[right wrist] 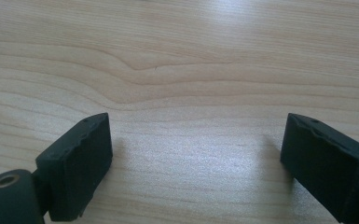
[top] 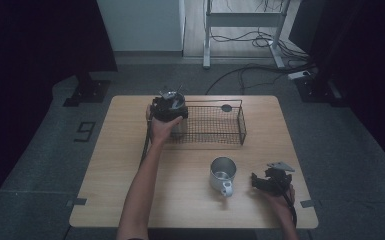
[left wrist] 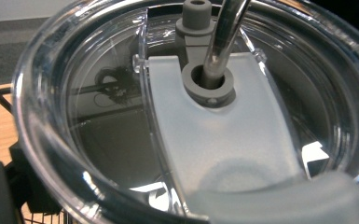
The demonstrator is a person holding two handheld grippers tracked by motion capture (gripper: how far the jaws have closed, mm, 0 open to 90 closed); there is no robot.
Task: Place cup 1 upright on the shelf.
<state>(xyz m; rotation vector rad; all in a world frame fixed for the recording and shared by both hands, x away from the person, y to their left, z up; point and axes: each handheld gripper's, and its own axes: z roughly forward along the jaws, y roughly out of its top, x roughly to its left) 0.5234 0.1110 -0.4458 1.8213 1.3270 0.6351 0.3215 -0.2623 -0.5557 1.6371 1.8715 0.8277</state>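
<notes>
Dim room, grey floor, loose cables point(top: 250, 37) by a metal frame at the far side. Pale wooden desk point(top: 115, 165) in the middle, with a black wire basket point(top: 242, 127) toward its far edge and a small dark disc point(top: 226, 107) at the basket's back wall.

Left gripper point(top: 167, 107) low over the basket's left end, right on top of a steel tumbler point(top: 179, 126) standing there. Up close from the left gripper view: clear lid point(left wrist: 74, 116), frosted slider point(left wrist: 224, 135), metal straw point(left wrist: 224, 32) rising through a grey grommet straight across the lens. Impossible to tell whether clamped on the tumbler or merely around it.

Right gripper point(top: 267, 181) down at the desk's near right, spread wide over bare wood with nothing between. Just beside it, to its left, a steel mug point(top: 222, 172), upright, handle toward the near edge, well apart from the basket.
</notes>
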